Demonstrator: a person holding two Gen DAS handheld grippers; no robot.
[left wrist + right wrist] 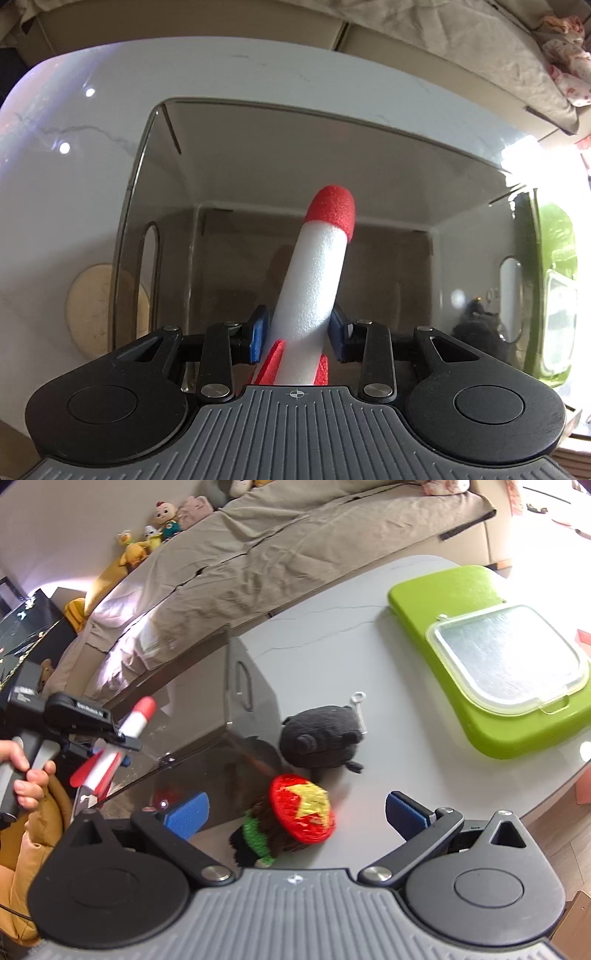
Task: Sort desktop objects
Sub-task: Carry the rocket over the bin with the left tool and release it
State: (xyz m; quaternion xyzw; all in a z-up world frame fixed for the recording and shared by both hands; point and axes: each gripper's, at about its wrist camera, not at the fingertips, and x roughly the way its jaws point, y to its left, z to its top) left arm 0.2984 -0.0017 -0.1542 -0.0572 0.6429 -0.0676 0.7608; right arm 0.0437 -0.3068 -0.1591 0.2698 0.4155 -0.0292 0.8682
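Note:
My left gripper [299, 334] is shut on a white foam rocket [314, 284] with a red tip and red fins. It holds the rocket over the open top of a smoky transparent bin [258, 177]. In the right wrist view the same rocket [122, 738] hangs in the left gripper [118, 738] above the bin [207, 716]. My right gripper [295, 814] is open just above a crocheted doll [288, 819] with a red cap and yellow star, lying on the table. A black plush toy [321, 738] with a key ring sits beyond the doll.
A green tray [461, 602] bearing a clear plastic lid [509, 657] lies at the right of the grey table [399, 760]. A round wooden coaster [92, 306] lies left of the bin. A sofa with plush toys [147, 542] stands behind. A hand [26, 771] grips the left tool.

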